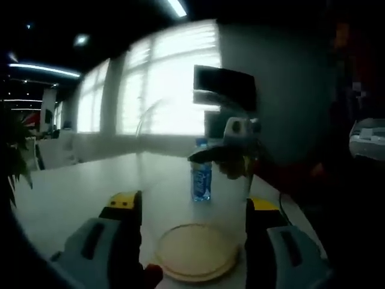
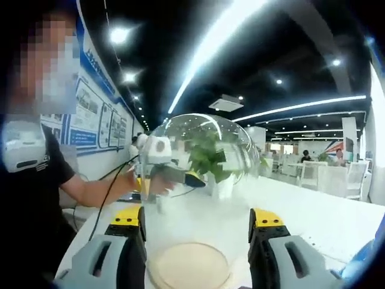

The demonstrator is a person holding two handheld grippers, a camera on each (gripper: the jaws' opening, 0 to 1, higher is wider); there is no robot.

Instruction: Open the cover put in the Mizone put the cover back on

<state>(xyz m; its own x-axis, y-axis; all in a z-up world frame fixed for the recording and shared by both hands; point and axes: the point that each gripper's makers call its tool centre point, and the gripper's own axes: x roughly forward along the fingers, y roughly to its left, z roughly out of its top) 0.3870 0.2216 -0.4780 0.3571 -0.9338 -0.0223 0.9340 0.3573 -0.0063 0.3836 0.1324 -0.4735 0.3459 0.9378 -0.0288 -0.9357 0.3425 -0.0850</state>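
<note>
A clear glass dome cover stands on a round wooden base on the white table. My left gripper is open wide, its yellow-tipped jaws flanking the dome's sides; I cannot tell if they touch the glass. Behind the dome stands the Mizone bottle, upright with a blue label. Seen through the glass, a hand holds my right gripper. In the right gripper view the same dome and base lie between the open jaws of my right gripper. My left gripper is beyond it.
The white table stretches left toward bright windows. A person in a black shirt stands at the left of the right gripper view, cables trailing by the arm. A potted plant shows through the dome. A blue blur sits low right.
</note>
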